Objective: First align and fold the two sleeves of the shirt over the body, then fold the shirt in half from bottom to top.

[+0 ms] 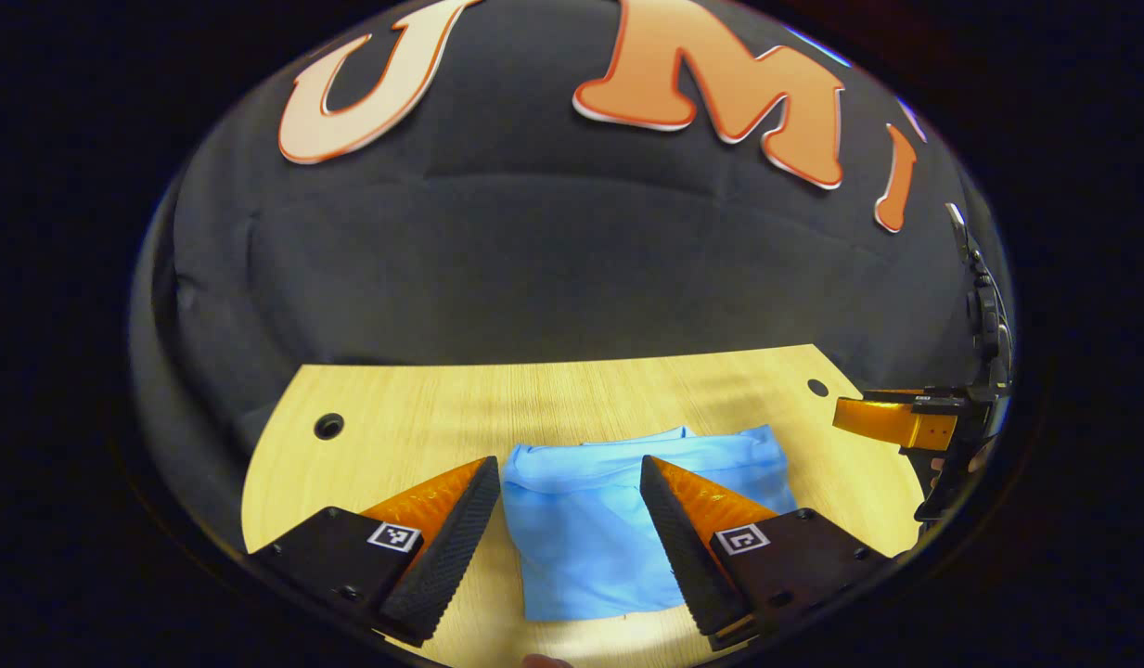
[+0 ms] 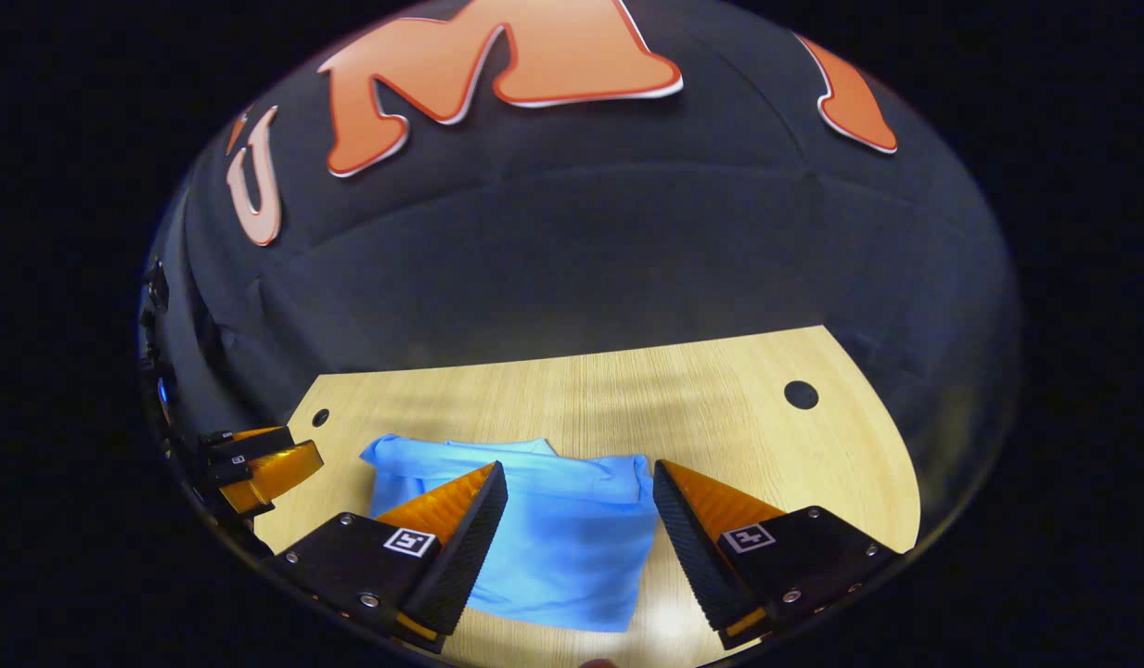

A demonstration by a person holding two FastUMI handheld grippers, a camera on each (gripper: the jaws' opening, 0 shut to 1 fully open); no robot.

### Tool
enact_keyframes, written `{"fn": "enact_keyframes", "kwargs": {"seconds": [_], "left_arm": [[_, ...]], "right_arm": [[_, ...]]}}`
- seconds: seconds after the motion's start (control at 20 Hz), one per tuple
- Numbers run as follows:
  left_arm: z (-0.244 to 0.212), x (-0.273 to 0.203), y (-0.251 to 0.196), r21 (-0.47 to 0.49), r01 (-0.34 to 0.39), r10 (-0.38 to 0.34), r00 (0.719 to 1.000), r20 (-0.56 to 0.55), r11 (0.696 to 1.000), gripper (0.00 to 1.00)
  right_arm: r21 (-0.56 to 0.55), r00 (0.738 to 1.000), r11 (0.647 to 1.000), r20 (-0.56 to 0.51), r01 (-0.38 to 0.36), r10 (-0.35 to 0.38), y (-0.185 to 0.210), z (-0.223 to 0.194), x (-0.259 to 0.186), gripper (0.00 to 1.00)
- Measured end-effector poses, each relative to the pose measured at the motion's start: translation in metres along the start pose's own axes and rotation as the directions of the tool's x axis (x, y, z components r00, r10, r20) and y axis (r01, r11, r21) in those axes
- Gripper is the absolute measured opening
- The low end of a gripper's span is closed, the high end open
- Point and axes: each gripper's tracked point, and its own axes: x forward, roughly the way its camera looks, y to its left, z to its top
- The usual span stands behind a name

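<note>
Black cloth hangs as the far wall behind a pale wooden table (image 1: 423, 417), whose grain runs from near to far. Round holes are cut into the tabletop, one near the far left corner (image 1: 328, 426) and one near the far right corner (image 1: 817, 387); in the right gripper view the same holes (image 2: 801, 394) sit either side of the cloth bundle.

On the near middle of the table lies the blue shirt (image 1: 590, 529), folded into a compact, roughly square packet with a thicker rolled edge along its far side. In the right gripper view the shirt (image 2: 553, 538) lies a little left of centre, with a corner sticking out at its far left.

Left gripper (image 1: 568, 506) hovers above the shirt with its fingers spread wide apart, nothing between them but the fabric below. Right gripper (image 2: 579, 510) likewise stands open, one finger over the shirt and the other over bare wood to its right.

Each gripper also appears in the other's view, at the edge of the table: the right gripper at the far right, the left gripper at the left. Nothing lies on the wood between the shirt and either one.
</note>
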Motion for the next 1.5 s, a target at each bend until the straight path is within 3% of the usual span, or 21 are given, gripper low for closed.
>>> {"fn": "enact_keyframes", "kwargs": {"seconds": [0.25,0.4,0.55,0.8,1.1,1.5], "left_arm": [[0.000,-0.081,-0.027,0.032,-0.035,0.030,0.990,0.140,0.999,0.99],[-0.001,-0.140,-0.038,0.065,-0.045,0.030,0.976,0.216,0.997,0.99],[-0.003,-0.191,-0.052,0.073,-0.081,0.053,0.945,0.322,0.994,1.00],[-0.018,-0.261,-0.057,0.068,-0.139,0.092,0.880,0.466,0.988,0.99],[-0.062,-0.318,-0.090,0.014,-0.079,0.063,0.883,0.465,0.997,0.99],[-0.063,-0.350,-0.088,-0.023,-0.124,0.120,0.865,0.488,0.992,0.99]], "right_arm": [[-0.140,0.990,0.990,0.142,0.006,0.014,0.012,-0.009,-0.081,0.96],[-0.161,0.980,0.987,0.192,-0.009,0.040,0.015,-0.015,-0.128,0.96],[-0.151,0.952,0.989,0.304,0.003,0.043,0.009,-0.022,-0.177,0.96],[-0.173,0.915,0.984,0.391,-0.030,0.097,0.015,-0.055,-0.237,0.96],[-0.243,0.858,0.970,0.491,-0.031,0.150,0.028,-0.066,-0.298,0.96],[-0.267,0.865,0.959,0.454,-0.096,0.213,0.051,-0.093,-0.313,0.96]]}}
